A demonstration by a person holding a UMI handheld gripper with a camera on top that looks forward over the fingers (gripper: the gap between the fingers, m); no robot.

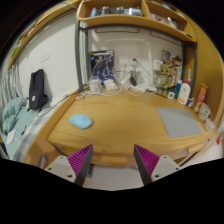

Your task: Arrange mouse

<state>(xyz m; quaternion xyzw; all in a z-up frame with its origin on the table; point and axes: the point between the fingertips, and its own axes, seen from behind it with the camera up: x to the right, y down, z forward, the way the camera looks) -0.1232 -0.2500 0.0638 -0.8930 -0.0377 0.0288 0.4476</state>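
Gripper (113, 162) hovering off near desk (120, 125) edge, fingers spread wide, holding nothing. Mouse (81, 121) lying far left on desk; grey mousepad (180, 121) waiting right, likely its destination. Bottles (185, 92) crowding far right.

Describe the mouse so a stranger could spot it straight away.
Start at the wooden desk ahead of the open gripper. A grey mouse pad lies on its right part; the mouse sits alone on the bare wood well to the left. It is the only small, rounded, light blue thing there.
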